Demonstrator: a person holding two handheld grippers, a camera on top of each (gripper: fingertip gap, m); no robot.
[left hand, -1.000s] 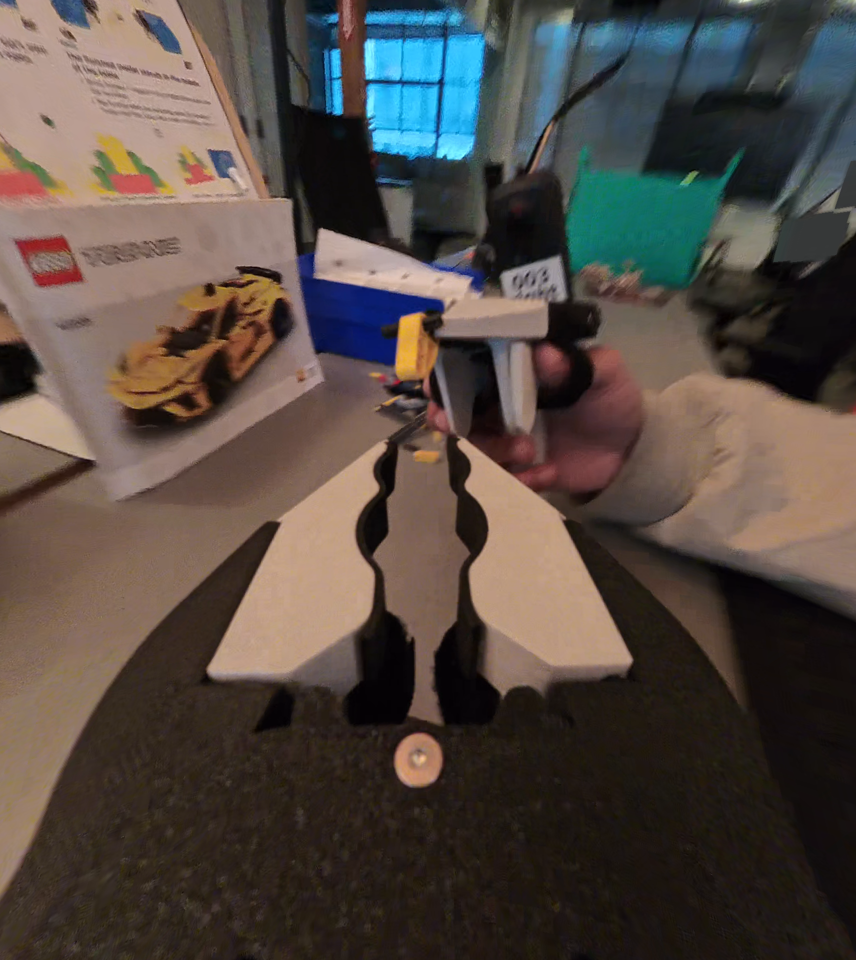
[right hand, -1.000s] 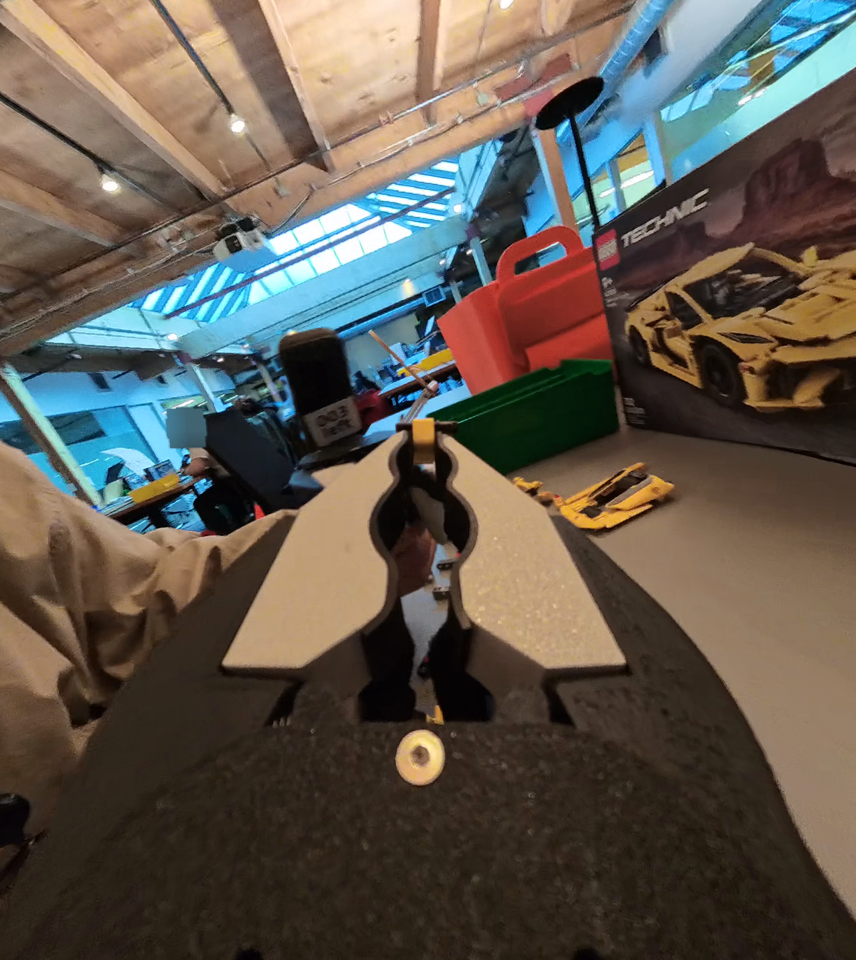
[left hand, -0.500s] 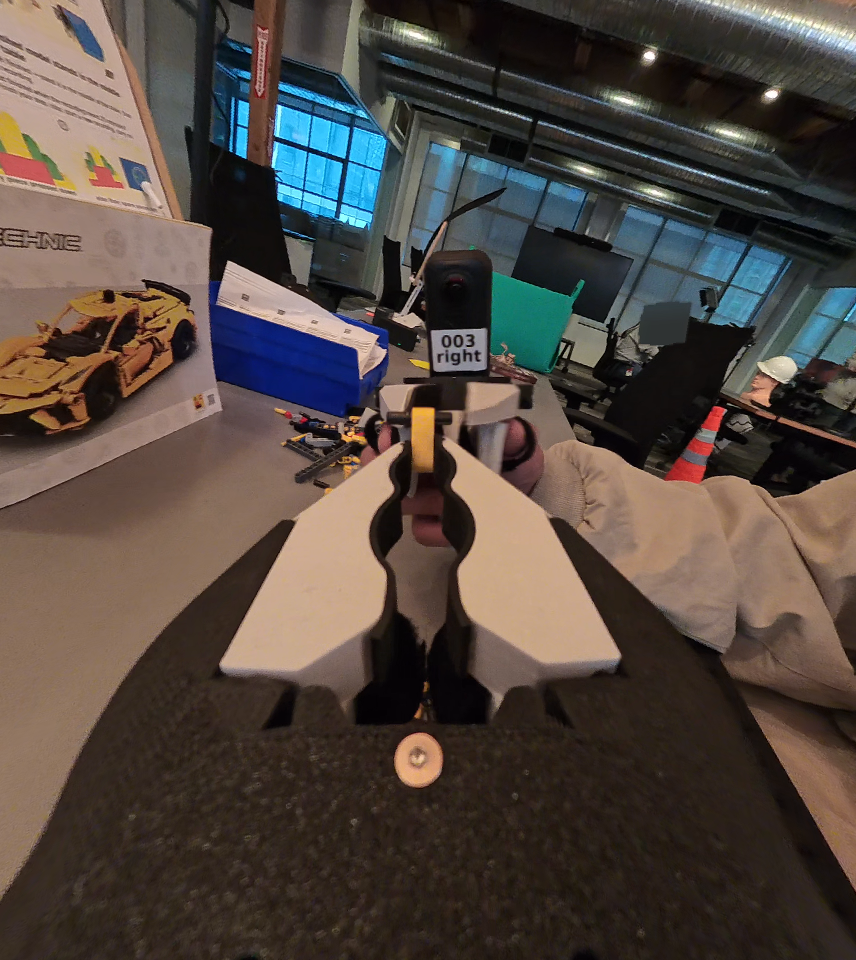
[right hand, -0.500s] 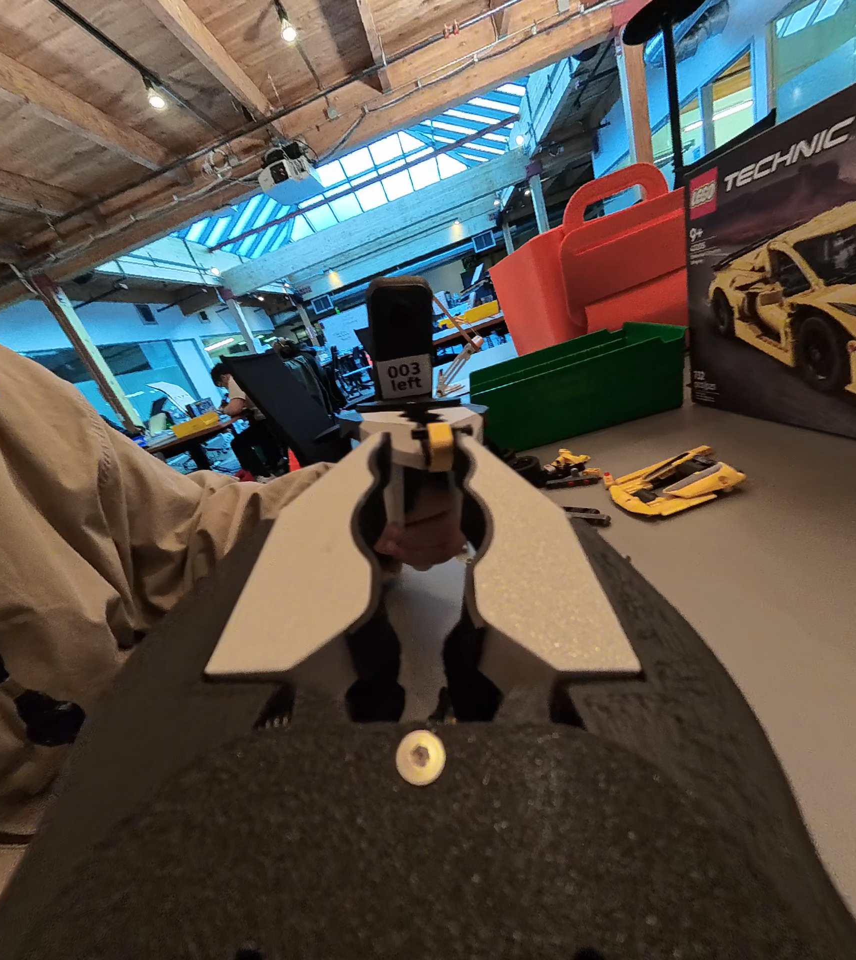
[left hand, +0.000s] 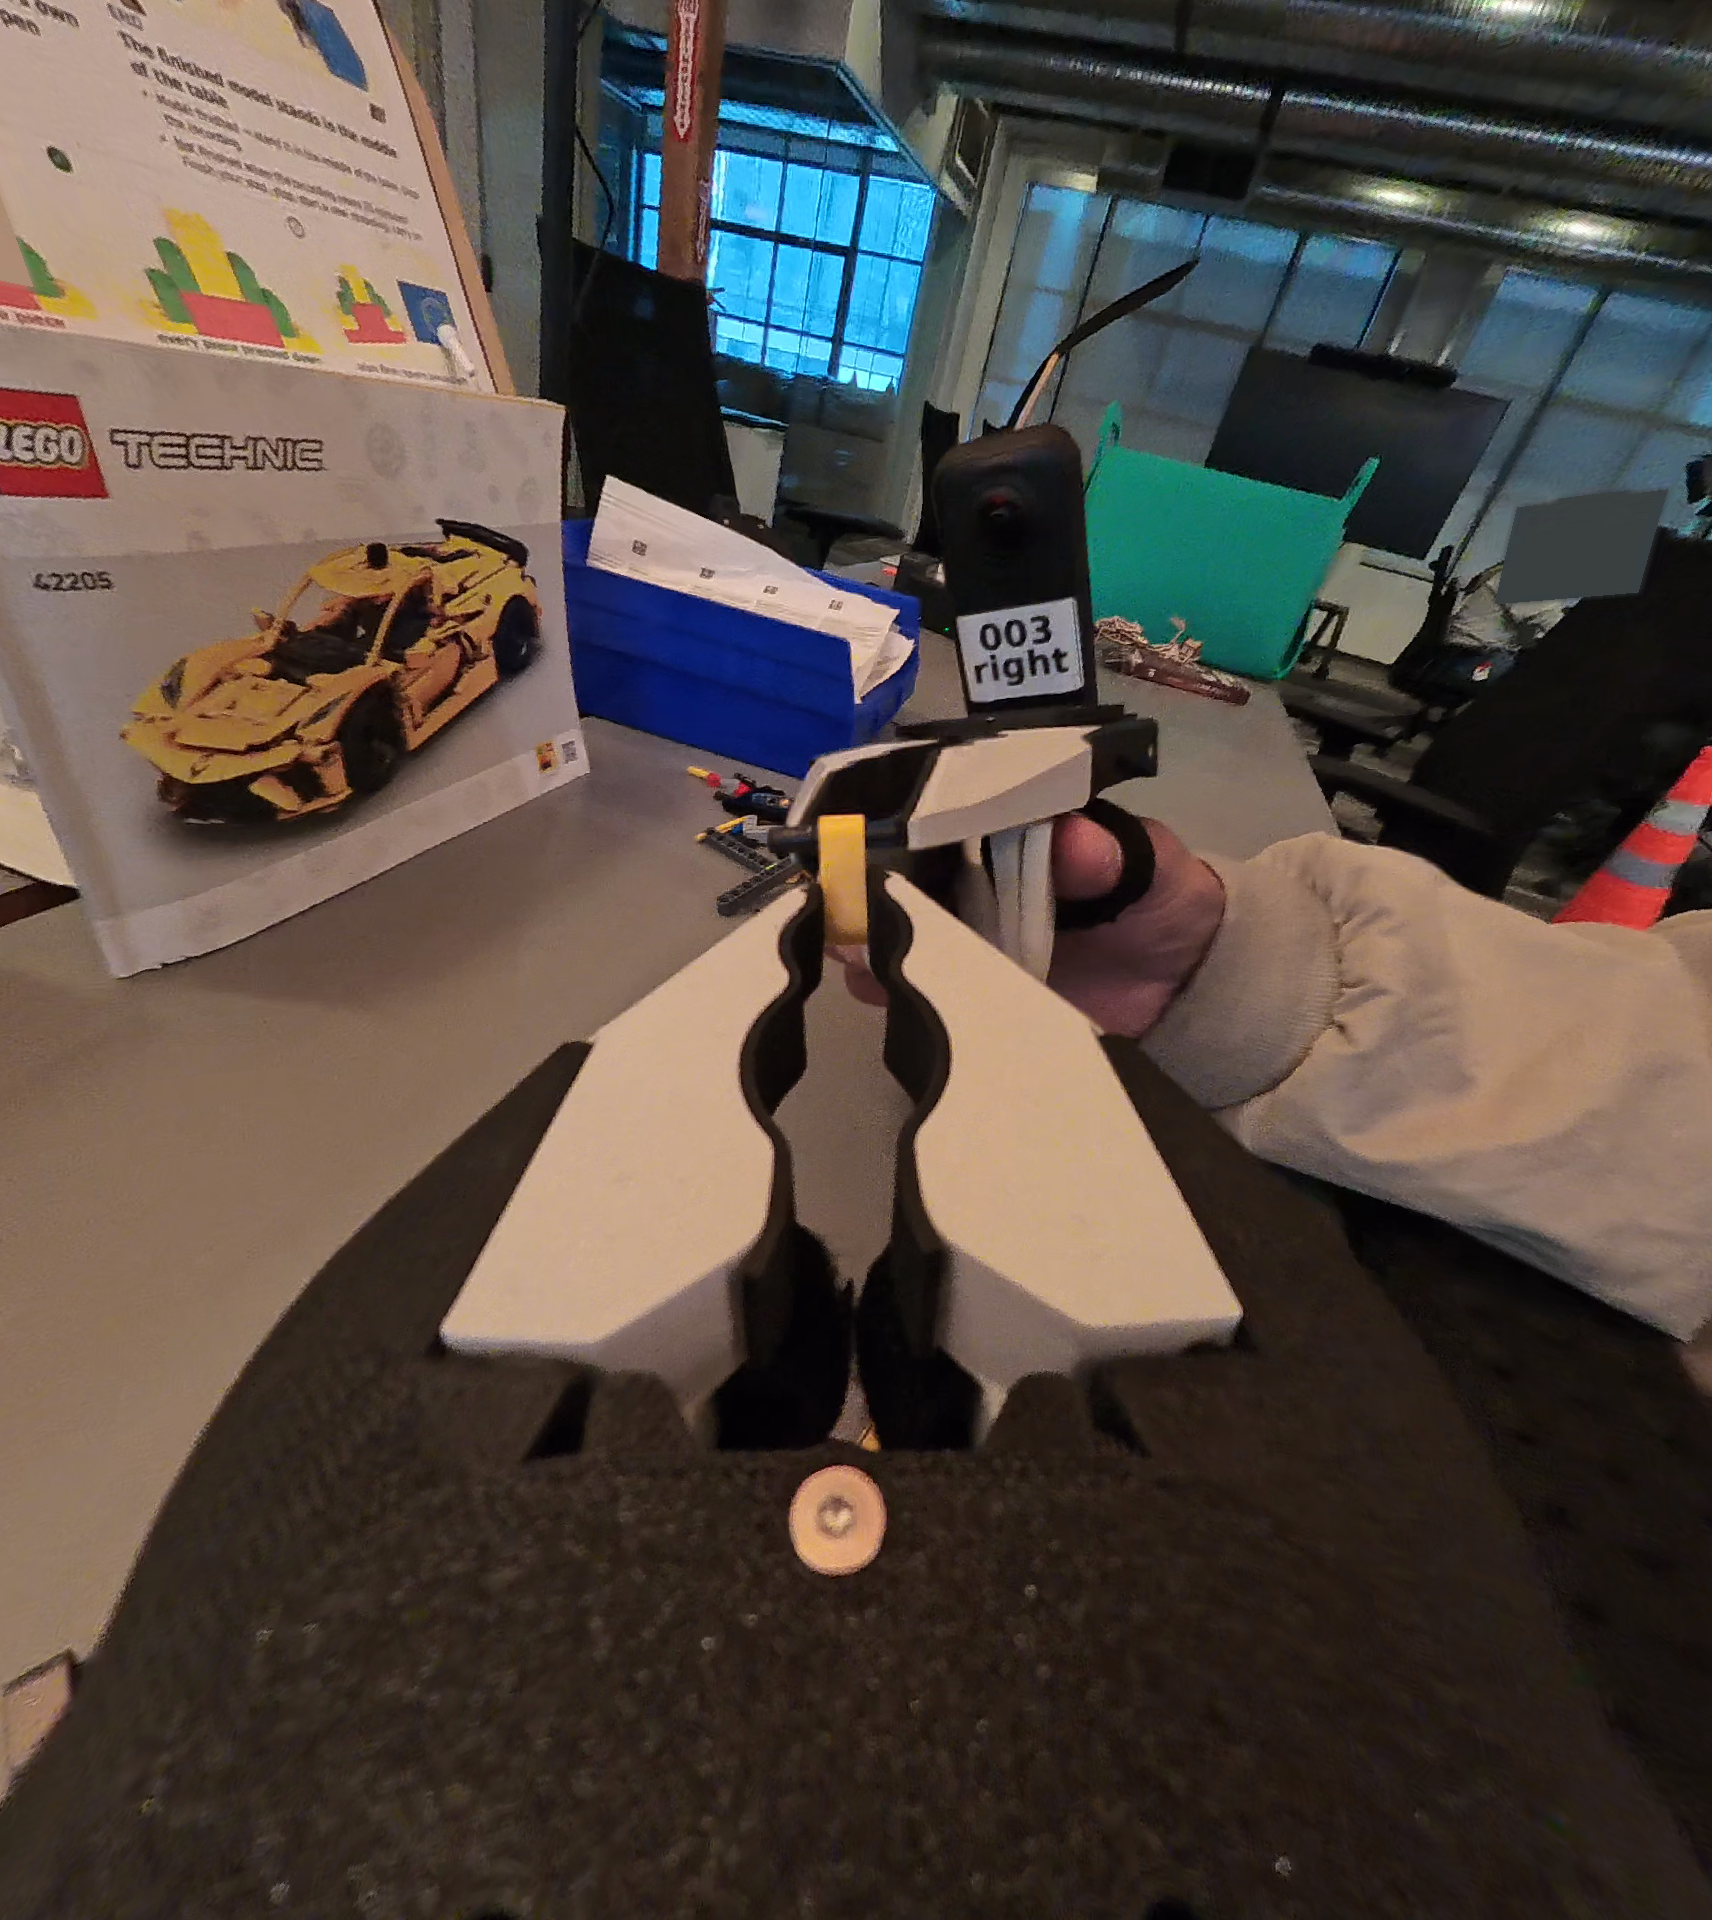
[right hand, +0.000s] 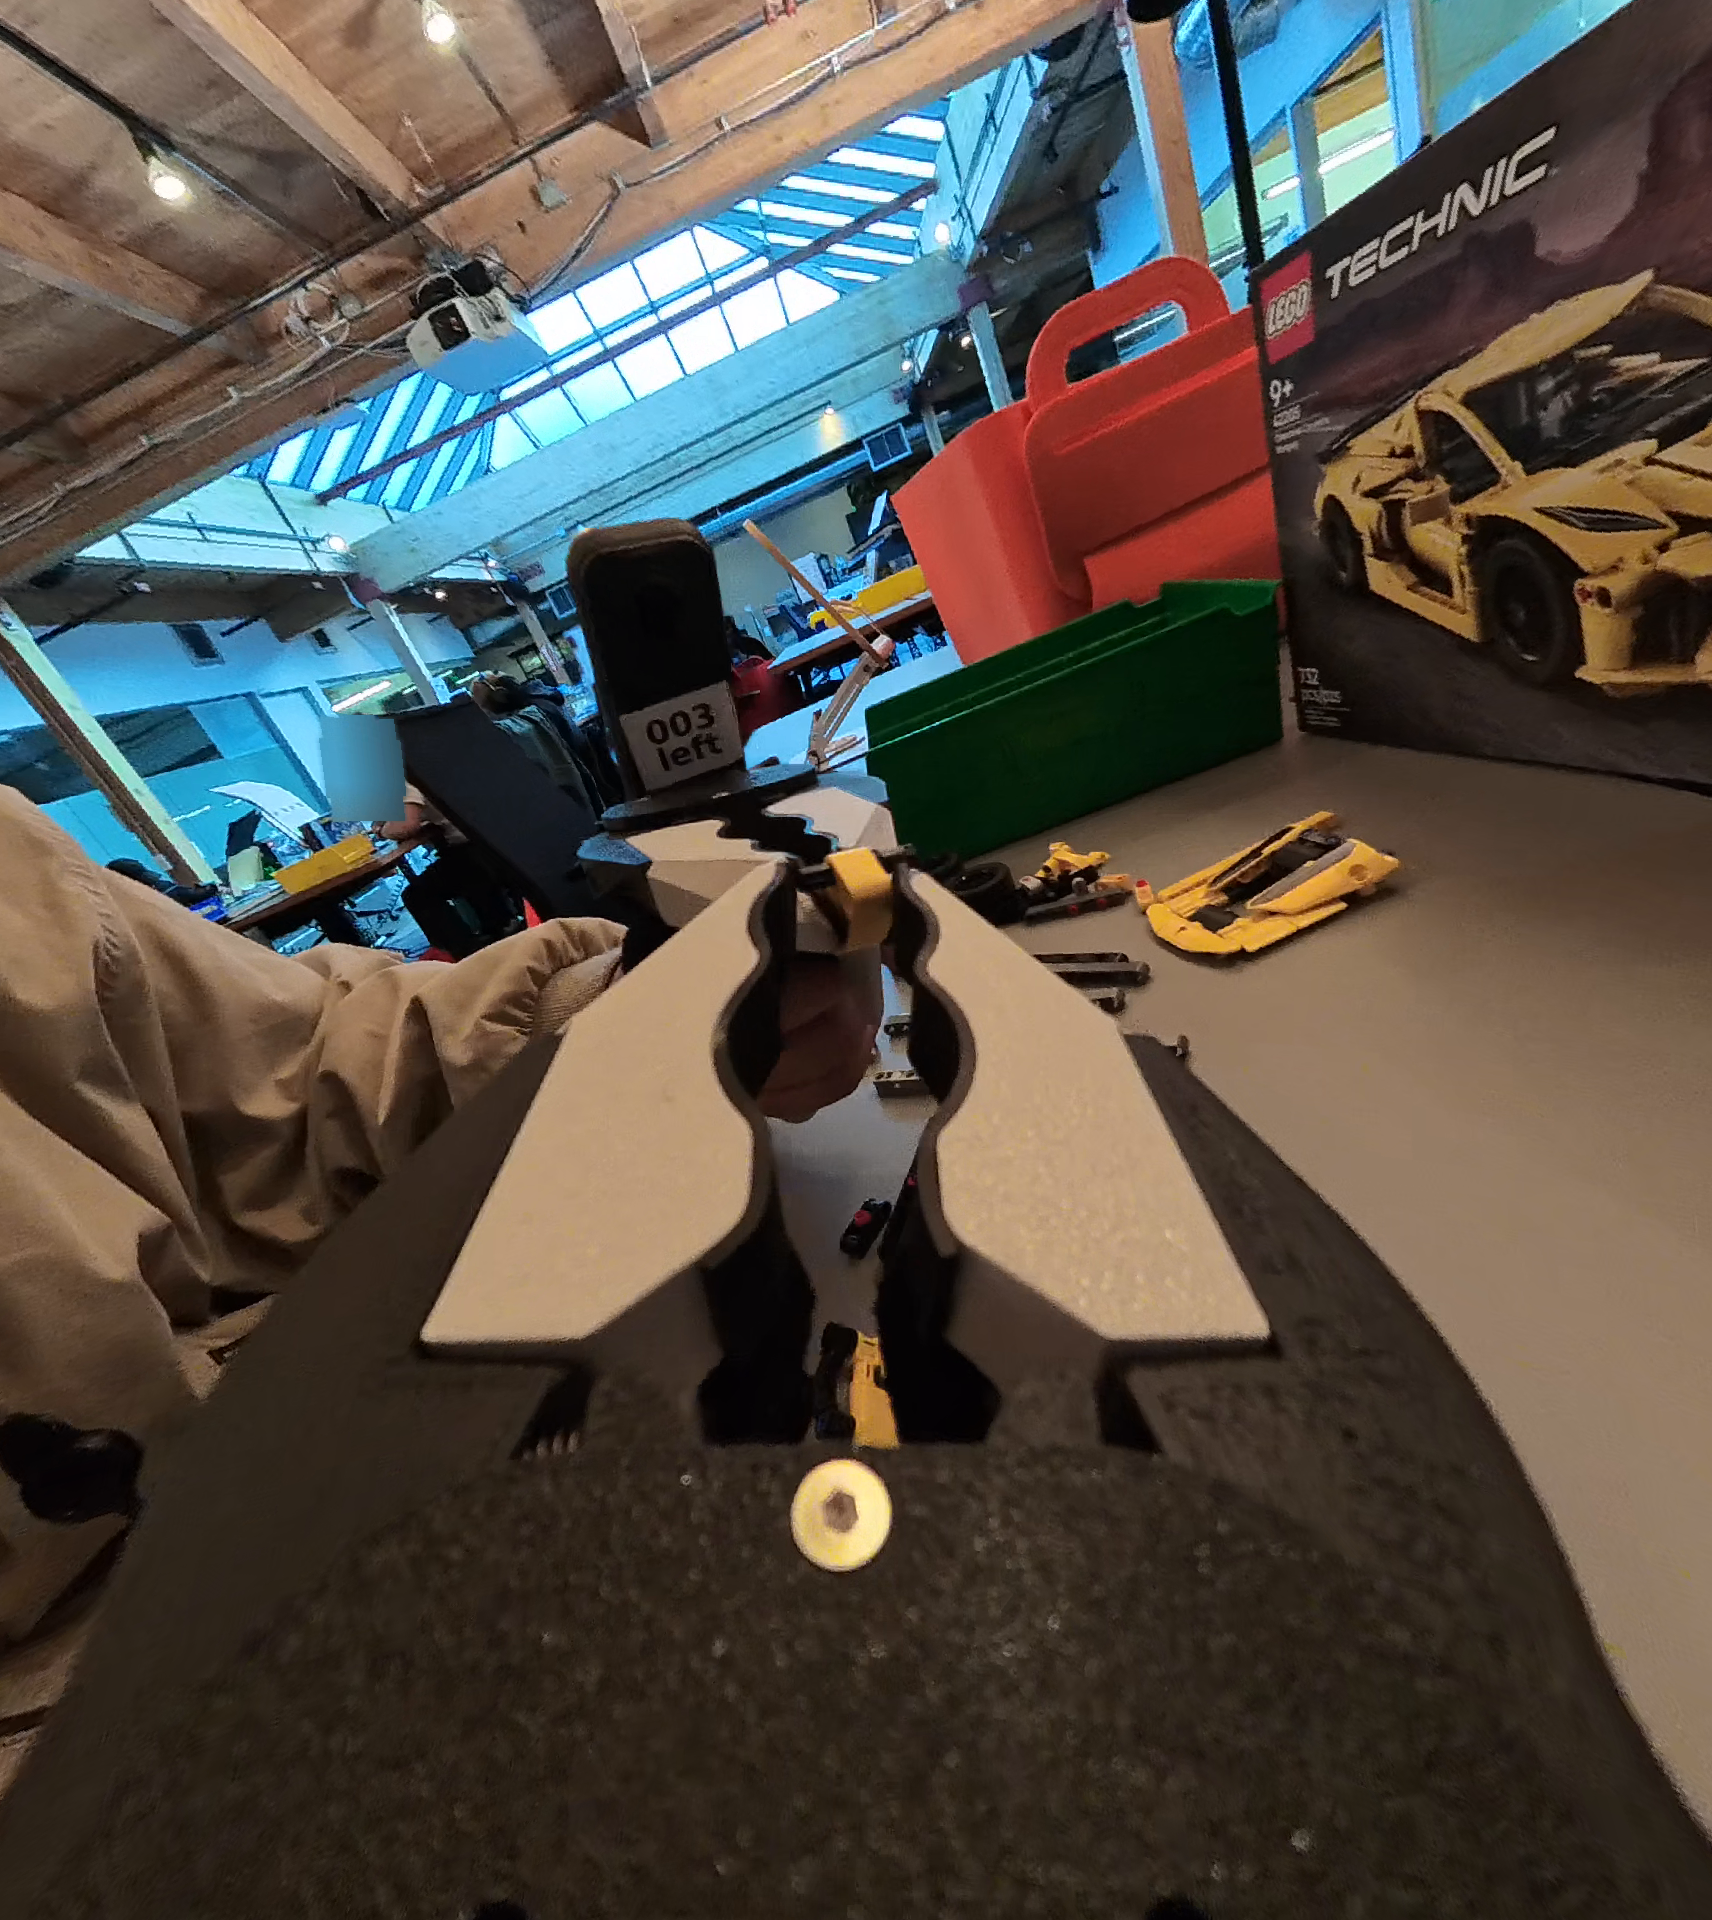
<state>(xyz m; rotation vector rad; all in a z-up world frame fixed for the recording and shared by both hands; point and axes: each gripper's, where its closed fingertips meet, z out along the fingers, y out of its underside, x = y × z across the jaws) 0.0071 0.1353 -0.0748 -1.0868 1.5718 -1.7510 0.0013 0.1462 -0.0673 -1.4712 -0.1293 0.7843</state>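
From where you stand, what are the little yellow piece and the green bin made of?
Yellow piece, pinched between both tongs: likely hard moulded plastic, smooth with a slight sheen. Green bin on the grey table: also looks like rigid plastic, glossy, even colour, moulded rim.

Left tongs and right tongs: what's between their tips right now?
A yellow piece on a black pin, pinched by the left tongs and the right tongs alike; both wrist views show it.
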